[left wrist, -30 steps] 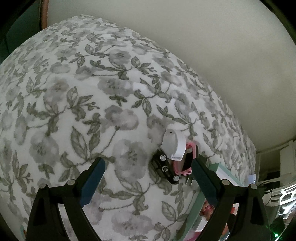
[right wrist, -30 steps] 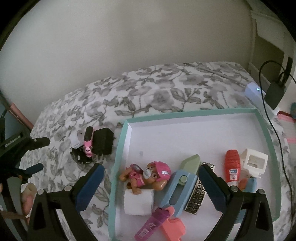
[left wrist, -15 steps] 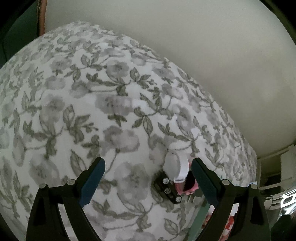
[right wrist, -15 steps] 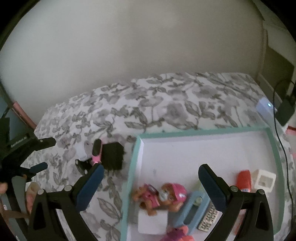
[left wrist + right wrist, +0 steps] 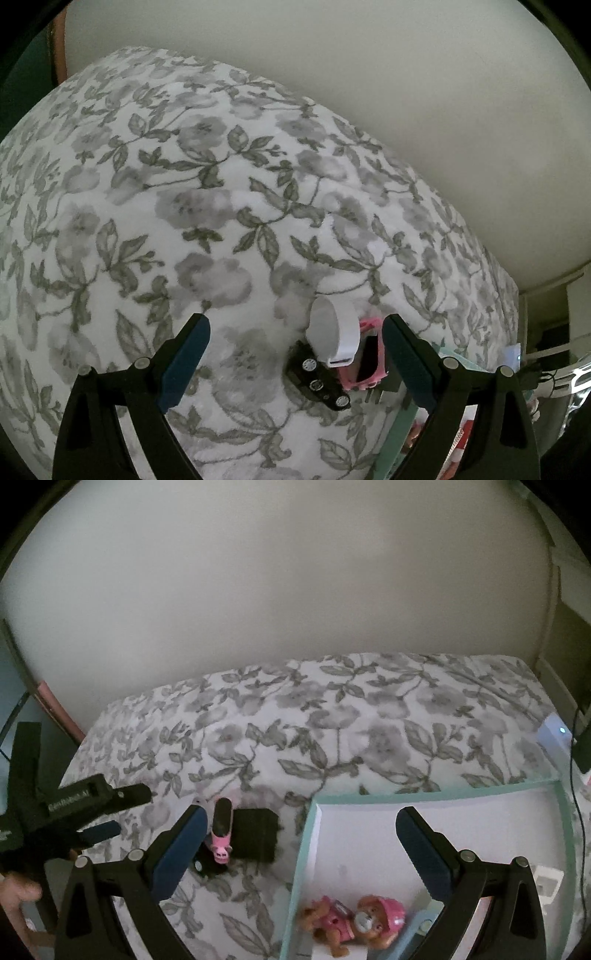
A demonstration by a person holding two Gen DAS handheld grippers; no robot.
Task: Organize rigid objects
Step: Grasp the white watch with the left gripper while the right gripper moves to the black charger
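On the flowery bed (image 5: 207, 206), both grippers' fingers are wide and hold nothing; the left gripper (image 5: 295, 354) should next grab the white roll (image 5: 334, 332) for the tray (image 5: 306, 834).

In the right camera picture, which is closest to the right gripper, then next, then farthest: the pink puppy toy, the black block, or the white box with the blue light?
1. Pink puppy toy, in the tray, between the right gripper fingers.
2. Black block, left on the bedspread.
3. White box with the blue light, far right.

Wide free room is offered by the flowered blanket (image 5: 184, 221); passage is blocked only by the toy cluster (image 5: 332, 354) just beside the tray (image 5: 306, 834).
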